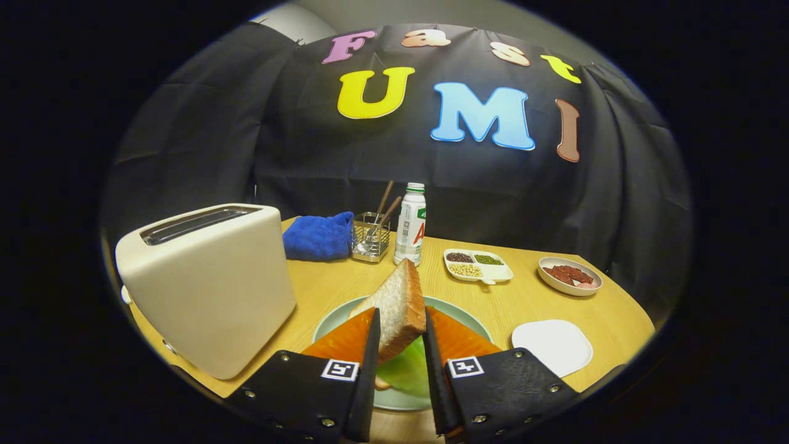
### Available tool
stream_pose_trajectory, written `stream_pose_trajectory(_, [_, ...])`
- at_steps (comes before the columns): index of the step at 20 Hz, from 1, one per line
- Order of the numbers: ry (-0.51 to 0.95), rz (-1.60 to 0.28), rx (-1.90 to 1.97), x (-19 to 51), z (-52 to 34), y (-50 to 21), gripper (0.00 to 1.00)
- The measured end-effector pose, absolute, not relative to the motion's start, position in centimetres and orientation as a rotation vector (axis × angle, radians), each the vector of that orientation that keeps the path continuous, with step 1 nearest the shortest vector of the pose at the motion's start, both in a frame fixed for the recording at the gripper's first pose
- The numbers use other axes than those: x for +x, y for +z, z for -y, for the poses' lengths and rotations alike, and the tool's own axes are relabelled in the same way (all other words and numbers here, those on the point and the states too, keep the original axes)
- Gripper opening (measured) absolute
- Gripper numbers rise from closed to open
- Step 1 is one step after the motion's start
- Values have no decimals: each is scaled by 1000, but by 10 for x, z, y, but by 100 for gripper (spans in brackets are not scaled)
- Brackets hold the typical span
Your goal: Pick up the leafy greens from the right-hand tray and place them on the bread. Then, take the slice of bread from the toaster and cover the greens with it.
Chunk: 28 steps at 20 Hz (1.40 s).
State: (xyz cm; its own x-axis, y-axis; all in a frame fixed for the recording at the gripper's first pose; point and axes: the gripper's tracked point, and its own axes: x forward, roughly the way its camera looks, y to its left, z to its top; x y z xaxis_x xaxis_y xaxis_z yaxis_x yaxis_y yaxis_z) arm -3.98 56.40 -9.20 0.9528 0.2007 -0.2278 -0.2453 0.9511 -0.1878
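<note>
The gripper [400,327] is clamped on a slice of bread [394,306], both fingers pressing its 2 faces so that it stands on edge between them, tilted a little, above a green plate [327,324]. On that plate, under the fingers, lie the leafy greens [407,370], and a sliver of what looks like the bottom slice of bread [382,383] pokes out from beneath them. The white tray [553,345] to the right of the plate has no greens on it, so the 1st half of the task reads as done, and the step in hand is the 2nd: carrying the toaster's slice over to cover the greens. The toaster [206,287] stands just beside the plate on the left, its slots showing no bread. The next move, as I judge it, calls for turning the slice from upright to flat, lowering it until it rests squarely on the greens, and only then letting the fingers part; dropped while it stands on edge, it could tip off the plate or drag the greens aside. Beyond the plate on the wooden table [530,299] sit a blue cloth [319,236], a wire holder with utensils [371,237], a bottle [410,225], a 3-part dish of beans [476,265] and a small bowl of meat [568,275], all well apart from the work.
</note>
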Motion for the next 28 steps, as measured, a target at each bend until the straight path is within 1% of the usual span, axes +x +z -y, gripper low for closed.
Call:
stream_pose_trajectory(1, [221, -208, -222, -40, -560, -93, 42])
stream_pose_trajectory(2, [217, -205, -219, -40, -557, -93, 42])
stream_pose_trajectory(3, [220, -206, -214, -39, -556, -94, 47])
stream_pose_trajectory(5, [217, -223, -199, -36, -550, -99, 51])
stream_pose_trajectory(7, [203, -241, -196, -32, -540, -102, 59])
stream_pose_trajectory(11, [196, -214, -150, -34, -522, -90, 59])
stream_pose_trajectory(14, [204, -108, -151, -41, -497, -61, 59])
stream_pose_trajectory(17, [167, -44, -189, -43, -449, -40, 59])
stream_pose_trajectory(22, [181, -3, -179, -54, -396, -16, 58])
stream_pose_trajectory(25, [219, -9, -175, -56, -368, -14, 59])
stream_pose_trajectory(28, [224, -26, -158, -54, -324, -16, 58])
